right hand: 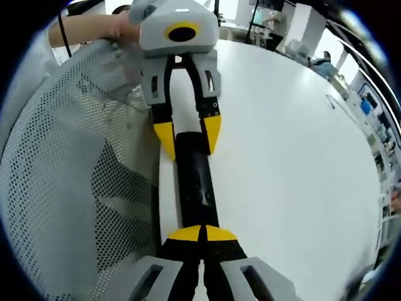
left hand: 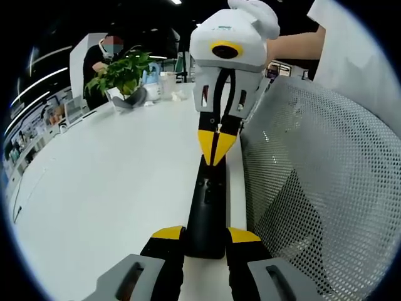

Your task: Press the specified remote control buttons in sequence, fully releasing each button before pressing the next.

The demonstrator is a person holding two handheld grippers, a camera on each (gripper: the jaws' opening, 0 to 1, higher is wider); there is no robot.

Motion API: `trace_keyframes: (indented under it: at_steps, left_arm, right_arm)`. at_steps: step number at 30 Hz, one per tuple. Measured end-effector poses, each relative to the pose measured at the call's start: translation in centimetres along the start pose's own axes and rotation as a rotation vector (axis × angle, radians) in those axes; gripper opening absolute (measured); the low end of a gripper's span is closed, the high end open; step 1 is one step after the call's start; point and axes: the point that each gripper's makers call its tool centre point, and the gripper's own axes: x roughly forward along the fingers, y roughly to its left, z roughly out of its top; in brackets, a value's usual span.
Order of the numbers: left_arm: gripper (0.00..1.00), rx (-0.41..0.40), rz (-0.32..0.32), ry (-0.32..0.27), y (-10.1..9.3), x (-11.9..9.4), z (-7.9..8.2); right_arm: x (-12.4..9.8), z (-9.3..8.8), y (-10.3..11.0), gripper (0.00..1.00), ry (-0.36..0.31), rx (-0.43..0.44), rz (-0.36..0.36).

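In the left gripper view, my left gripper (left hand: pixel 205 241) rises from the bottom centre, and its two yellow-tipped jaws stand on either side of the near end of one black remote control (left hand: pixel 207 200), grasping it. The remote lies along the edge of the white table (left hand: pixel 106 188) and runs up the middle of the frame. At its far end the right gripper (left hand: pixel 217 145) comes down from the upper centre, its jaws pressed together with the tips on the remote. A white mesh chair back (left hand: pixel 326 188) takes the right of the frame. In the upper left I see one potted plant (left hand: pixel 122 74) and one person behind it.

In the right gripper view, my right gripper (right hand: pixel 202 234) is at the bottom centre, jaws closed tip to tip, resting on the remote control (right hand: pixel 195 188); I cannot tell which button is under them. The left gripper (right hand: pixel 187 135) clamps the far end of the remote in the upper centre.

I count one remote, two grippers, one chair, one plant.

The risk, I think: the remote sits just beside the table edge, so a push that is off-centre could tilt it in the left jaws or slide it toward the chair. Closed tips could also cover two buttons together.
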Motion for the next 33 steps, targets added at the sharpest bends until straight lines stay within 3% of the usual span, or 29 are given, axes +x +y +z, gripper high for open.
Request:
trace_keyframes:
  at_steps: [7, 13, 17, 33]
  left_arm:
    - [0.25, 0.000, 0.000, 0.000, 0.04, 0.00, -0.02]
    - [0.25, -0.001, 0.000, -0.001, 0.05, 0.03, -0.01]
    - [0.25, -0.002, 0.001, 0.000, 0.06, 0.06, -0.04]
    - [0.25, -0.006, 0.005, -0.001, 0.05, 0.13, 0.01]
  right_arm:
    - [0.05, -0.09, -0.10, 0.00, 0.049, 0.011, 0.037]
    - [-0.18, -0.18, 0.02, 0.00, -0.090, 0.026, 0.001]
    - [-0.45, -0.23, 0.03, 0.00, -0.195, 0.134, -0.005]
    - [0.02, 0.53, -0.07, 0.00, -0.158, 0.083, -0.039]
